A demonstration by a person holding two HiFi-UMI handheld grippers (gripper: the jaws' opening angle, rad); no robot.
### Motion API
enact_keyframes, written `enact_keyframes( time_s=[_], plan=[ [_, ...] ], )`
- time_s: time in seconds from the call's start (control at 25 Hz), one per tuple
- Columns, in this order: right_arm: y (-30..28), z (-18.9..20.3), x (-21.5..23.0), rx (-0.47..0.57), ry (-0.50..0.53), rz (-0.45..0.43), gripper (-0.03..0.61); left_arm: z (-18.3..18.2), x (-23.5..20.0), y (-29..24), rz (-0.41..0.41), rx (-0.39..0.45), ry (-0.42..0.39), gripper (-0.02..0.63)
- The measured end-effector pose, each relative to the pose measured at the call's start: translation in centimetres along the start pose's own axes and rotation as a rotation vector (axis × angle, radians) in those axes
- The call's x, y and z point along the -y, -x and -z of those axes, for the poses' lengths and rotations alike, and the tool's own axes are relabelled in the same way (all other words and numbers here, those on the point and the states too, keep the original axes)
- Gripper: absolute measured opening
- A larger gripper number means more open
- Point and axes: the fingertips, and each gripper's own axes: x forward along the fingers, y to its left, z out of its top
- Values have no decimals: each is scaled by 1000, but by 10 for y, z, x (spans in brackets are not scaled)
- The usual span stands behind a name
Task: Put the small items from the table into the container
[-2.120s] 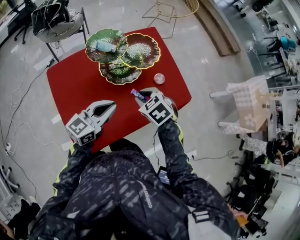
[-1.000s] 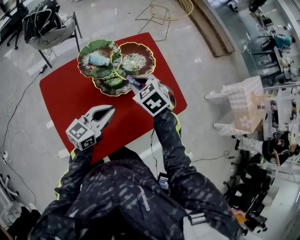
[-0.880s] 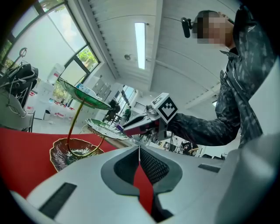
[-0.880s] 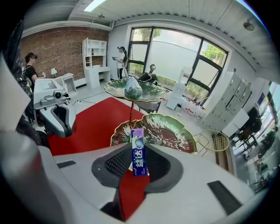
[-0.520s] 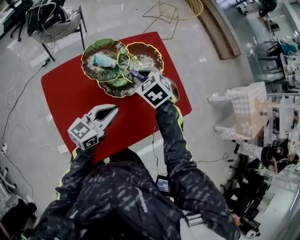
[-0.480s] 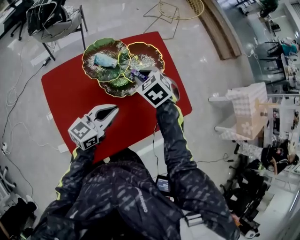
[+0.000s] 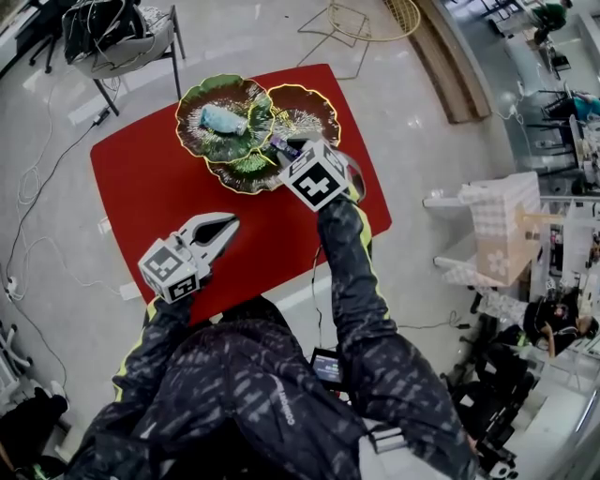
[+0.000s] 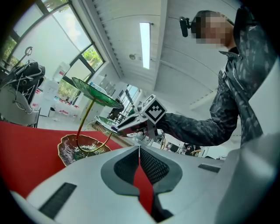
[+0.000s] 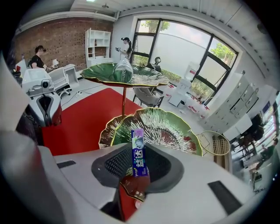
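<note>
A three-tier stand of leaf-shaped plates [image 7: 246,171] stands at the far side of the red table [image 7: 141,178]. A pale blue item [image 7: 225,119] lies on its top plate [image 9: 148,80]. My right gripper [image 7: 284,150] is shut on a purple gum pack [image 9: 138,154] and holds it upright over the green middle plate [image 9: 170,131], pointing steeply down. My left gripper [image 7: 229,219] hovers over the table's near side, away from the stand. Its jaws meet at the tips [image 8: 139,148] with nothing between them. The left gripper view shows the right gripper [image 8: 127,126] beside the stand.
A chair with a dark bag [image 7: 117,37] stands beyond the table's far left corner, and a yellow wire chair [image 7: 361,19] beyond its far right. Cables [image 7: 28,216] trail on the floor at left. Two people [image 9: 124,46] stand far back in the room.
My right gripper has carried the purple pack from above the table's near right part to over the stand's plates. The left gripper has stayed where it was.
</note>
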Motion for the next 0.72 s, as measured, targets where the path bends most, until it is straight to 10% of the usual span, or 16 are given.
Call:
enact_keyframes(
  time_s=[0.72],
  plan=[
    [-4,-1,-1,0,-1,32,110,-2,1,26,-47,17,-12,12]
  ],
)
